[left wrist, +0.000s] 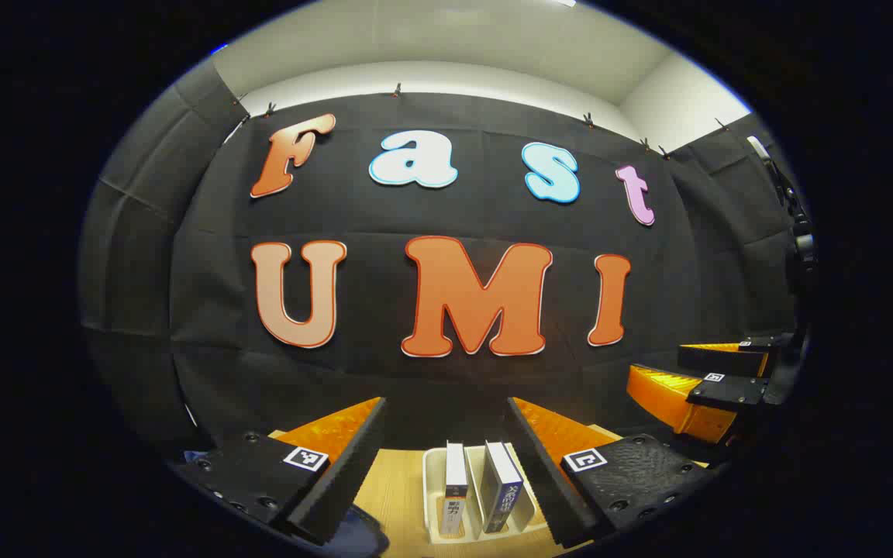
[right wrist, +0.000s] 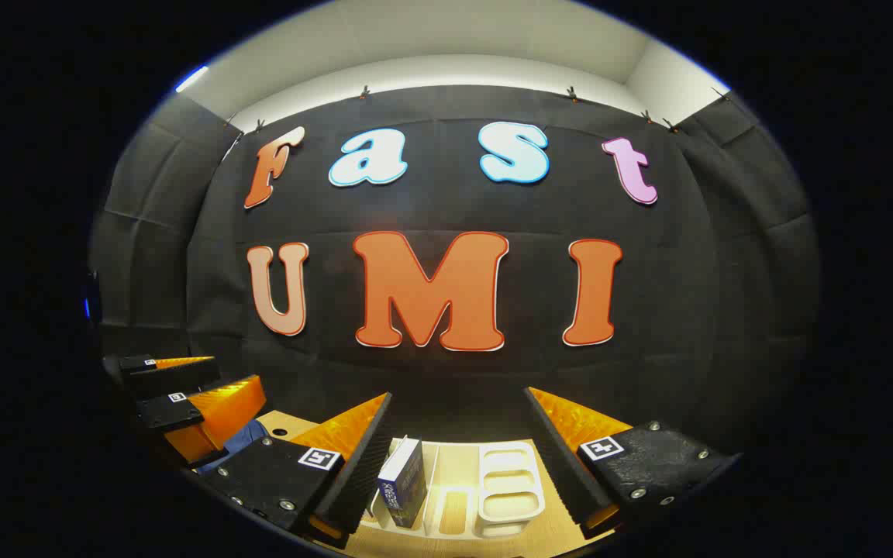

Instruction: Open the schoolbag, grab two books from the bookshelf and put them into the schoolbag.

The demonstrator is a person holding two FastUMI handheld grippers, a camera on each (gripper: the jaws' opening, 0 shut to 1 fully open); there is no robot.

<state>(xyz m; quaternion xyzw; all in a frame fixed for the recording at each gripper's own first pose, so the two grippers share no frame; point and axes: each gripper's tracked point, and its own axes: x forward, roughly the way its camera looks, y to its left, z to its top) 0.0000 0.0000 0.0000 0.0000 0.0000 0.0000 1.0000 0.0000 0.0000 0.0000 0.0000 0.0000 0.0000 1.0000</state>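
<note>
Books stand upright in a white slotted bookshelf (left wrist: 432, 473) on the wooden counter (left wrist: 396, 488), close against the black cloth wall. In the left gripper view, 2 books show side by side: a book with a white spine (left wrist: 455, 487) on the left and a book with a dark blue cover (left wrist: 502, 485) just to its right, each in its own slot. Both sit low and ahead of the left hand-held gripper (left wrist: 446, 449), framed in the gap between its 2 fingers, which are spread wide and touch neither book. The right hand-held gripper (left wrist: 714, 380) appears at the right edge of that view, well apart from the books, its fingers parted with nothing between them.

In the right gripper view, the blue book (right wrist: 404, 480) leans slightly and sits just beside the inner edge of that gripper's left finger (right wrist: 353, 457); whether they touch is unclear. The bookshelf's bare white slots (right wrist: 508, 484) lie between the spread fingers, which grasp nothing. The left hand-held gripper (right wrist: 183, 391) shows at the far left, with a patch of blue fabric (right wrist: 233, 446) just below it.
</note>
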